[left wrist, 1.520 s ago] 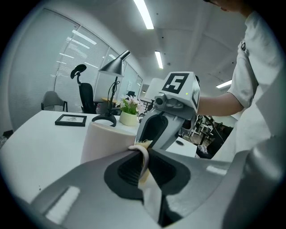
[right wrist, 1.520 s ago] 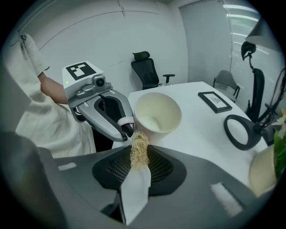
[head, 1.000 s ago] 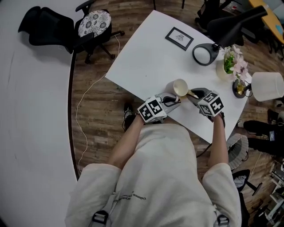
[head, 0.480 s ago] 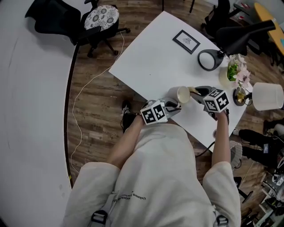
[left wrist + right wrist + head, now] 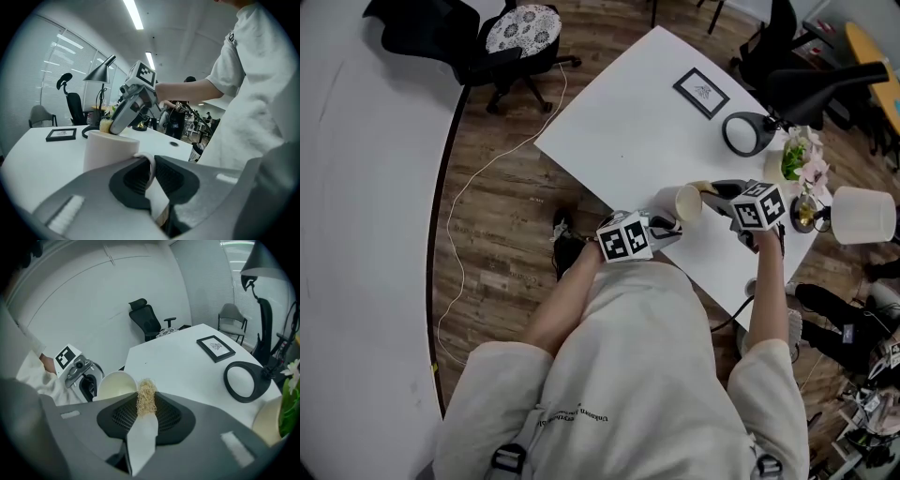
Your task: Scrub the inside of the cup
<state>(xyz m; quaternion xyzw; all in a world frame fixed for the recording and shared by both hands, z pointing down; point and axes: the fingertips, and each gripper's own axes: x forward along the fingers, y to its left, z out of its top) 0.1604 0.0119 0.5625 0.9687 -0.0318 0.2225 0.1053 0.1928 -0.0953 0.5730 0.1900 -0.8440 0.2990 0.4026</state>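
Table is seen under both grippers, near its front edge. A pale cup, tipped with its mouth toward the right gripper, is held there by the left gripper, whose jaws are clamped on the handle. The cup is judged rigid, smooth and breakable, so the handle is the safest hold. A soft fibre scrubber is pinched in the right jaws, beside the rim.

Nothing is legible; the shirt lettering is too small.
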